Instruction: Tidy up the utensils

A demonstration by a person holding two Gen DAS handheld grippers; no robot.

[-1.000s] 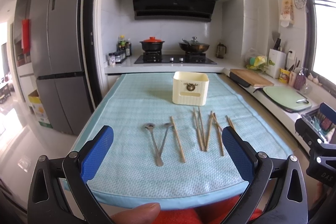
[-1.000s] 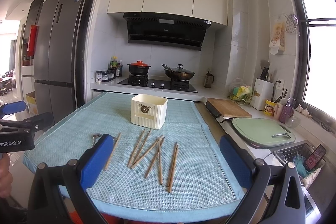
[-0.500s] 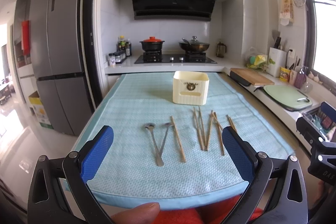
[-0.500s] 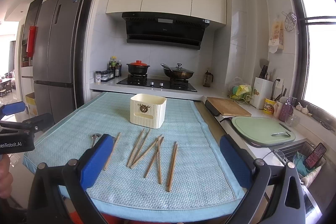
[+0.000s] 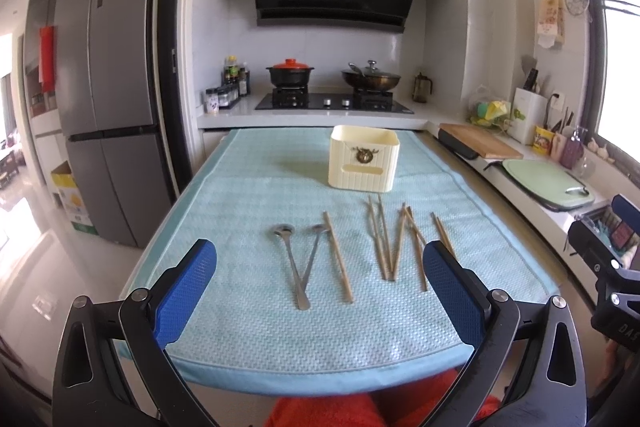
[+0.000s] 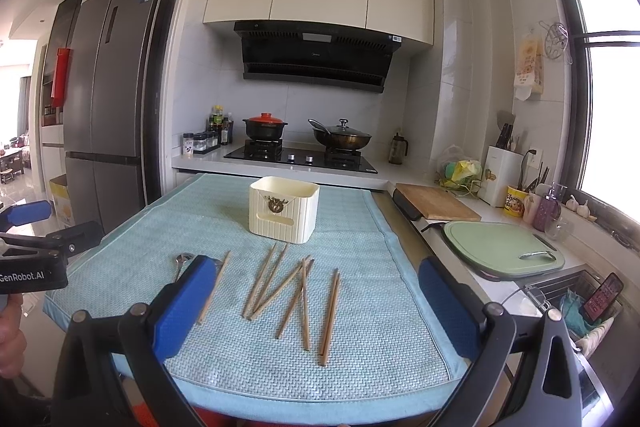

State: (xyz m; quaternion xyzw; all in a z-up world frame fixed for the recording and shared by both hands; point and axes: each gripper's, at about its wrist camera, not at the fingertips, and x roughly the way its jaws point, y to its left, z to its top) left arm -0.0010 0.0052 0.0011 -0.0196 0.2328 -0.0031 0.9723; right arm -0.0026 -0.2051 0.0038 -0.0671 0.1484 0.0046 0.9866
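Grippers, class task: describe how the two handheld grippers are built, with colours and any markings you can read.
Left gripper and right gripper both have black angular arms with silver pivot bolts and blue textured pads. The left gripper's body reads "GenRobot.AI" in white.

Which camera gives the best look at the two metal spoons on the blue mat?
The left wrist view. Both spoons lie in full sight there, handles crossing near their ends, bowls apart. In the right wrist view the right gripper's blue finger pad covers most of them; only the bowls peek out.
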